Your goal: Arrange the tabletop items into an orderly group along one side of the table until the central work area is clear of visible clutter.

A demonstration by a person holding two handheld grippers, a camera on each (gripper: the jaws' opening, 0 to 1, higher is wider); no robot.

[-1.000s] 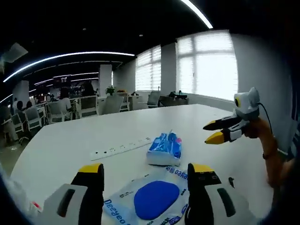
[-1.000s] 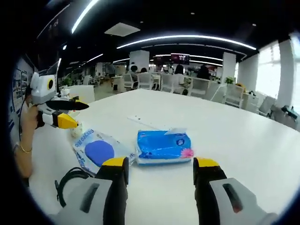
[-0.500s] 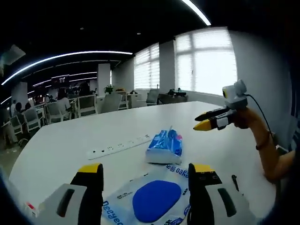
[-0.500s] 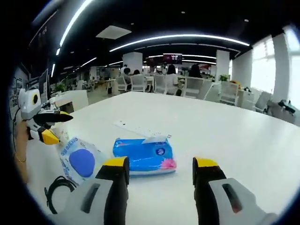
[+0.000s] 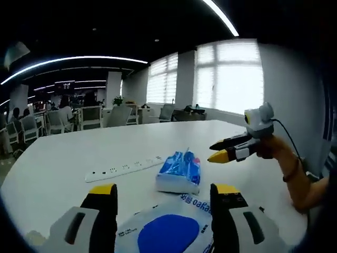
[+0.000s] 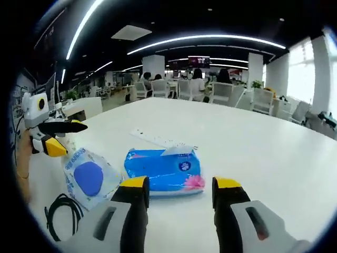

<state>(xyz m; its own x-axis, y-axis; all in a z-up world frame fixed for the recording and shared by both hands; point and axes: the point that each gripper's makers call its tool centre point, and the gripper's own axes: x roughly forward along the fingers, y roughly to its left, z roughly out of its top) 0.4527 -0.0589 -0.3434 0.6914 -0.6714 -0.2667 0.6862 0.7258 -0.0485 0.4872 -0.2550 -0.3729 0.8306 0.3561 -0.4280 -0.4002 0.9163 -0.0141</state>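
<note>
In the left gripper view, the left gripper point(image 5: 164, 203) hangs over the near edge of a white table point(image 5: 63, 163), its yellow-tipped jaws apart with nothing between them. Just beyond and between the jaws lies a flat wipes pack point(image 5: 171, 232), white with a blue oval lid. Farther on, close to the wipes pack, sits a blue tissue pack point(image 5: 179, 171), one tissue poking up from its top. Left of it and a little farther back, a white power strip point(image 5: 124, 167) lies flat on the table, near the tissue pack but apart from it. The right gripper point(image 5: 217, 150) comes in from the right, held by a hand point(image 5: 276, 153) above the table, its tips slightly apart and holding nothing. In the right gripper view, the right gripper point(image 6: 179, 190) has its jaws apart and empty, with the tissue pack point(image 6: 163, 169) just beyond them. The wipes pack point(image 6: 88, 178) lies just left of it, and a coiled black cable point(image 6: 62, 208) lies on the table nearer the camera, beside the wipes pack. The power strip point(image 6: 152, 139) lies behind the tissue pack. At the left the left gripper point(image 6: 68, 138) is held above the wipes pack, jaws apart.
</note>
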